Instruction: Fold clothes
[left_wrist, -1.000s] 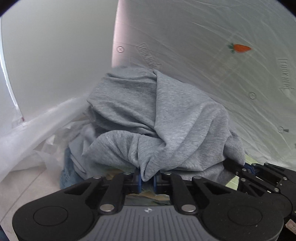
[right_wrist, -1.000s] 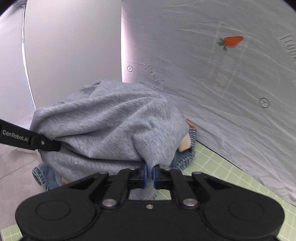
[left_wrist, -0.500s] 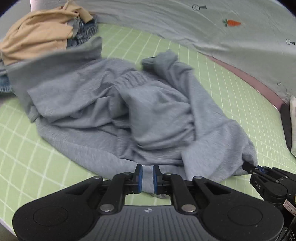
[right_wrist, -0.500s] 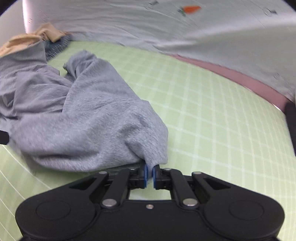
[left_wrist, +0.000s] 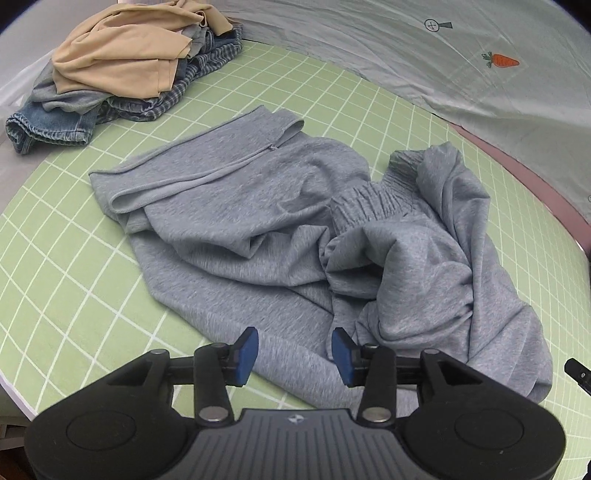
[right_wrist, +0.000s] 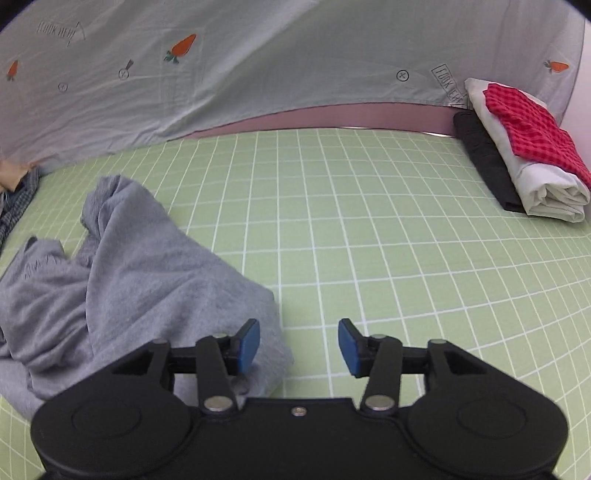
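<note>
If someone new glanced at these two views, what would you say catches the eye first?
The crumpled grey sweatpants sprawl across the middle of the green grid mat, with the open left gripper right over their near edge. A messy pile of unfolded clothes, tan on top of denim, sits at the mat's far left corner. At the far right, a neat folded stack topped with red check stands out.

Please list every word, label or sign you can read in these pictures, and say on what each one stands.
"LOOK HERE" with an arrow: printed outline text on the pale sheet, upper left in the right wrist view.
"LOOK ..." on the same sheet, beside the folded stack: the rest is hidden.
Small logo on the left claw's body: too small to read.
</note>
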